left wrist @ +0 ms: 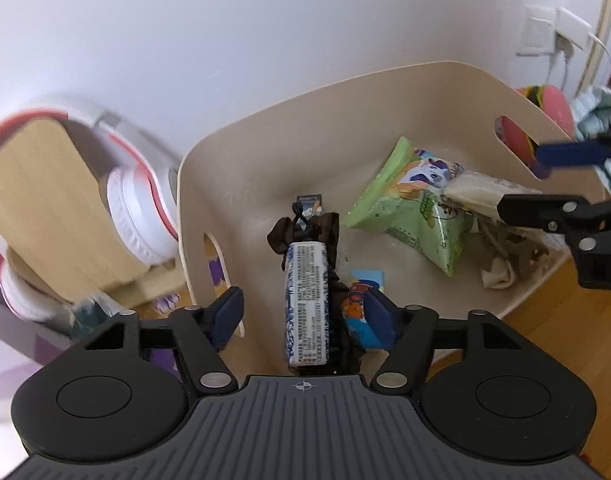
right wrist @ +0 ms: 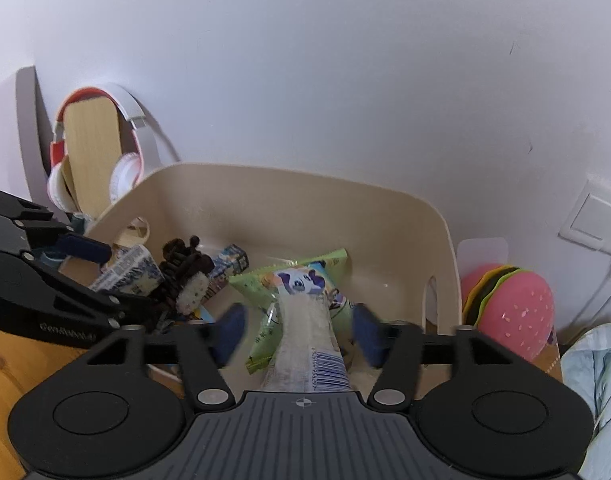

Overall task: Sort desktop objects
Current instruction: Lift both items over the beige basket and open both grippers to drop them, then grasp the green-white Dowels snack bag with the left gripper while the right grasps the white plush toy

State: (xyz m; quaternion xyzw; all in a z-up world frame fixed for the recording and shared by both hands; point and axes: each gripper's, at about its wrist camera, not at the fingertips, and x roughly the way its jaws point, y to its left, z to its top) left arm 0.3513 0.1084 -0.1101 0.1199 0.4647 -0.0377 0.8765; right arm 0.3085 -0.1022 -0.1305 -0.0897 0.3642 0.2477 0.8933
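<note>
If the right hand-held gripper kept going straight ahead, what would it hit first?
Probably the green snack bag inside the beige bin; the right hand-held gripper points at it over a pale packet, though depth is unclear.

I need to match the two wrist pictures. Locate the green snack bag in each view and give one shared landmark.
Left wrist: green snack bag lies right of centre inside the beige bin.
Right wrist: green snack bag lies centre, behind the white packet.
Shared landmark: red-and-white headphones, left of the bin.
</note>
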